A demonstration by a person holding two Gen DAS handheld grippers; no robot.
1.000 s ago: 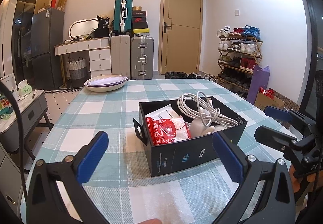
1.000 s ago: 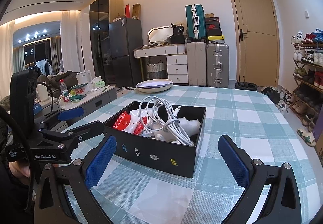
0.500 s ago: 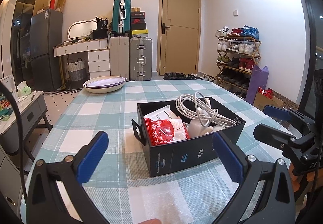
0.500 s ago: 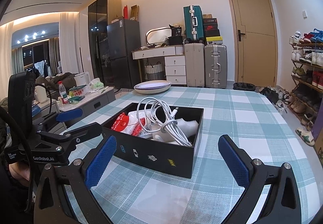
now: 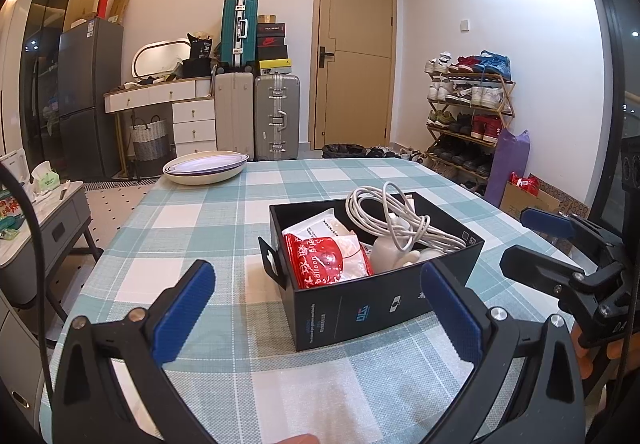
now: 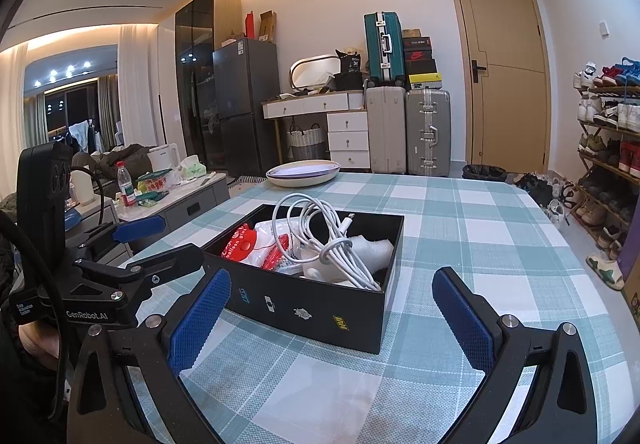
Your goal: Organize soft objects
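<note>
Warm ceiling cove glow, sharp focus, heavy fisheye edge warp.

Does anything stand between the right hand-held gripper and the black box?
Nothing visible does. The right hand-held gripper, open, faces the black box across bare checked tablecloth; the white cable lies inside the box.

Black box (image 5: 372, 308), open-topped, rectangular, small printed logos on its near wall; stands flat on the checked worktop (image 5: 224, 236), turned at an angle. Contents: red-and-white plastic packet (image 5: 326, 258), crumpled, lettered "balloon", in the left part; white coiled cable (image 5: 394, 217), loosely bundled, loops rising above the rim, in the right part; white bubble-wrap piece (image 6: 366, 250) lying under the cable.
</note>
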